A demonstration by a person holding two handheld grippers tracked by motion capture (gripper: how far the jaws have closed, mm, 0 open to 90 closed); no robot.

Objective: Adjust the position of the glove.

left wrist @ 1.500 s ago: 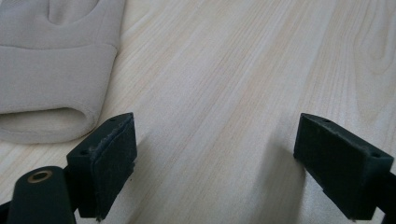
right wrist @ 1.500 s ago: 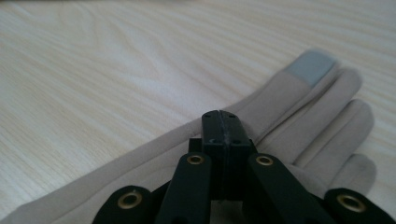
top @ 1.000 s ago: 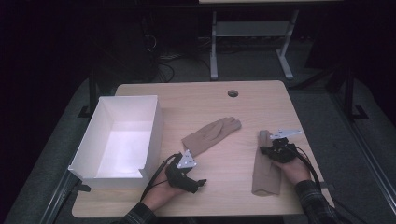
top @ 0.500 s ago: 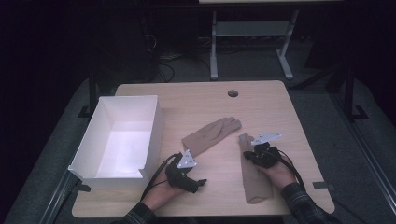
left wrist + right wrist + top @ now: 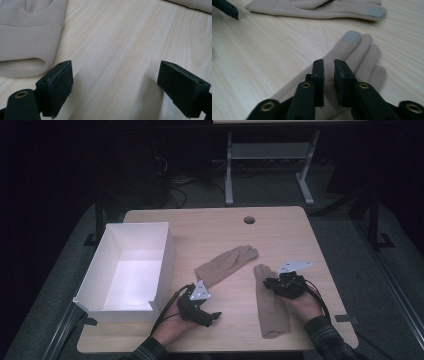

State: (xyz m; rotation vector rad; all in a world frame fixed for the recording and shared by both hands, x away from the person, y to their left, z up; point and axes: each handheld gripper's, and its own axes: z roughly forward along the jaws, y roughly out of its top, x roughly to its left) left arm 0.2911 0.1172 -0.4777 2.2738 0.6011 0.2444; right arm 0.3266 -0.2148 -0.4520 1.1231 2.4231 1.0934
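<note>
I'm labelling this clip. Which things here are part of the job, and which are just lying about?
In the job: near beige glove under the right gripper; far beige glove; left gripper; white box.
Lying about: metal stand; floor cables.

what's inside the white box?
The white box looks empty in the high view: its bare white floor shows, nothing in it. The near wall hides a strip of the floor behind it. Both gloves lie outside on the table.
</note>
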